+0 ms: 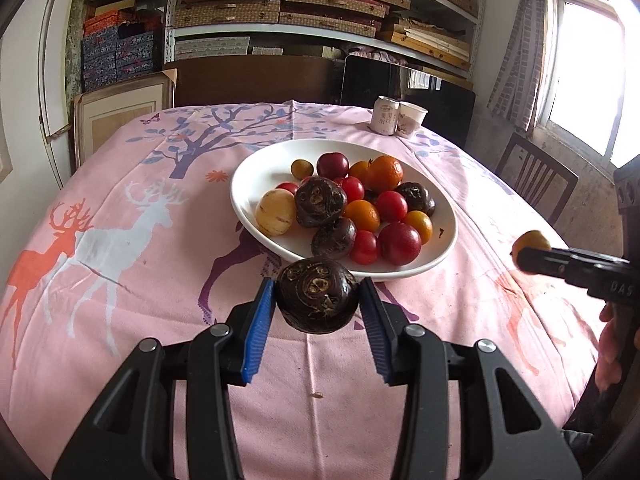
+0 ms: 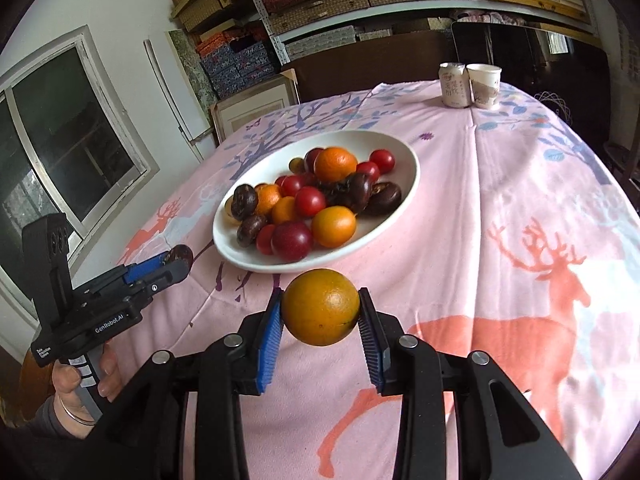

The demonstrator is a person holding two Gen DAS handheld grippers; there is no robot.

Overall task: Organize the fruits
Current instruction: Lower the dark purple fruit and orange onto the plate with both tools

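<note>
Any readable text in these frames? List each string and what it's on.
"GenRobot.AI": side of the left gripper body, right wrist view.
"DAS": side of the right gripper body, left wrist view, cut off at the frame edge.
Small white label at the rear of the left gripper: top word looks like "Data", the rest too small to read.
Can: red logo and Chinese characters, too blurred to read.
Cup: a pattern, no legible text.

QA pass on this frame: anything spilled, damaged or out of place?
Nothing spilled or damaged. Only small dark specks on the tablecloth ahead of the left claw, which grips a water chestnut. The right claw grips an orange.
</note>
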